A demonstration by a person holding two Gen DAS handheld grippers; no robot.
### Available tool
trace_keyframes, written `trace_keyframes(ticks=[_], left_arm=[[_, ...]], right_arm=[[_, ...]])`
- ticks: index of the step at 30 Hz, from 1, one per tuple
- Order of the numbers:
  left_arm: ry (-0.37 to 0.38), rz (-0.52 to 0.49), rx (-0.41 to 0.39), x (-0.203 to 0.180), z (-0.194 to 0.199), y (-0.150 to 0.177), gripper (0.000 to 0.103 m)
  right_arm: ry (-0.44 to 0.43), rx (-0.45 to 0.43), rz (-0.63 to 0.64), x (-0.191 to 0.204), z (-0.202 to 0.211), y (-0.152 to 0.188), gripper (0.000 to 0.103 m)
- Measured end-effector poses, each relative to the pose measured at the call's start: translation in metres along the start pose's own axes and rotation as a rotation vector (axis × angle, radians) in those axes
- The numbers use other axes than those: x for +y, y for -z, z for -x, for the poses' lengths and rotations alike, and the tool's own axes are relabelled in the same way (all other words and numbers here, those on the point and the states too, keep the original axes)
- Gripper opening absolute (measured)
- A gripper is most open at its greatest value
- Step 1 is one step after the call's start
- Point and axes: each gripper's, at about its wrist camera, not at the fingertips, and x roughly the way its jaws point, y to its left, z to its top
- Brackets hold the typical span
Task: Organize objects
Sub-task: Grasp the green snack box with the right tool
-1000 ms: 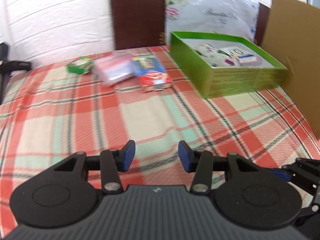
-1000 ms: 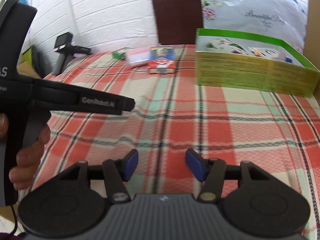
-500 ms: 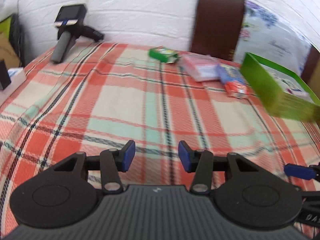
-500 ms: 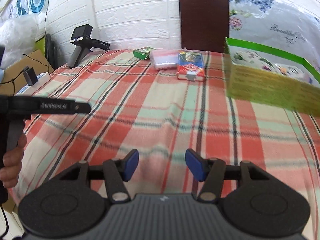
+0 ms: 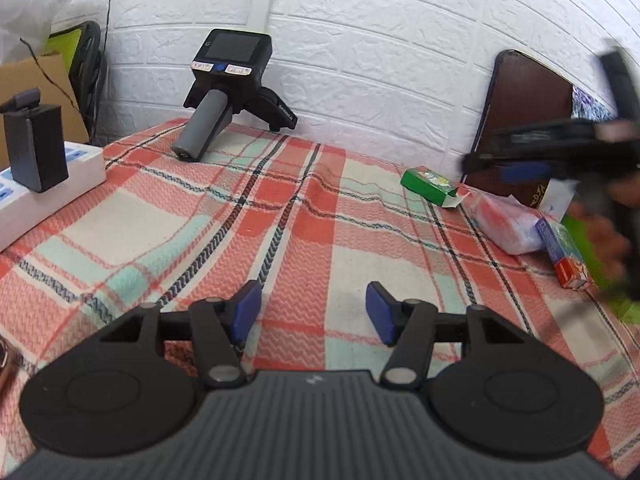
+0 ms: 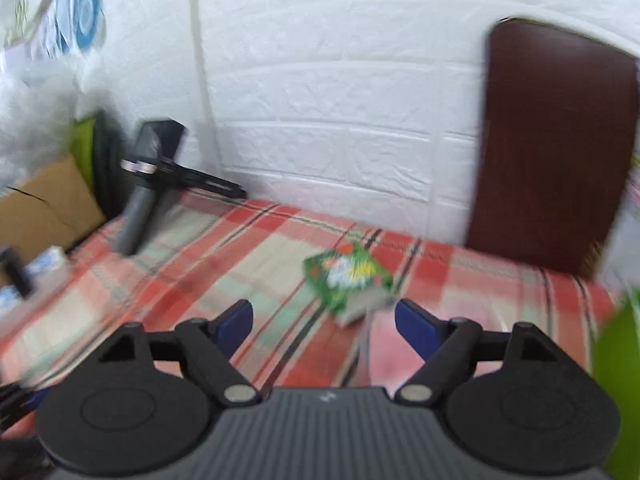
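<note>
A small green carton (image 5: 429, 185) lies on the plaid tablecloth at the far right, beside a clear packet with red contents (image 5: 505, 227) and a blue and red box (image 5: 563, 255). My left gripper (image 5: 312, 312) is open and empty, low over the cloth, well short of them. In the right wrist view the green carton (image 6: 347, 276) lies just ahead of my right gripper (image 6: 324, 322), which is open and empty; that view is blurred. The right gripper also shows blurred in the left wrist view (image 5: 560, 148), above the packet.
A spare grey-handled gripper device (image 5: 224, 92) rests at the back left against the white brick wall. A white power strip with a black adapter (image 5: 36, 168) sits at the left edge. A dark brown chair back (image 6: 556, 148) stands behind the table. A green box edge (image 6: 620, 368) is at right.
Both views have swung left, away from the green box. The right gripper has moved forward to the green carton and opened wider. The left gripper has opened slightly.
</note>
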Motion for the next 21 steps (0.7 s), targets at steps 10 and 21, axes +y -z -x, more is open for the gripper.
trace_keyframes(ticks=[10,21], left_arm=[[0.074,0.164,-0.020,0.021,-0.012,-0.003,0.064],[0.058,0.127,-0.008,0.014,-0.011,-0.002,0.065]], right_arm=[[0.038,0.186,0.091,-0.006,-0.102,-0.020,0.063],[-0.061,0.088,0.093,0.046,0.053,0.116,0.065]])
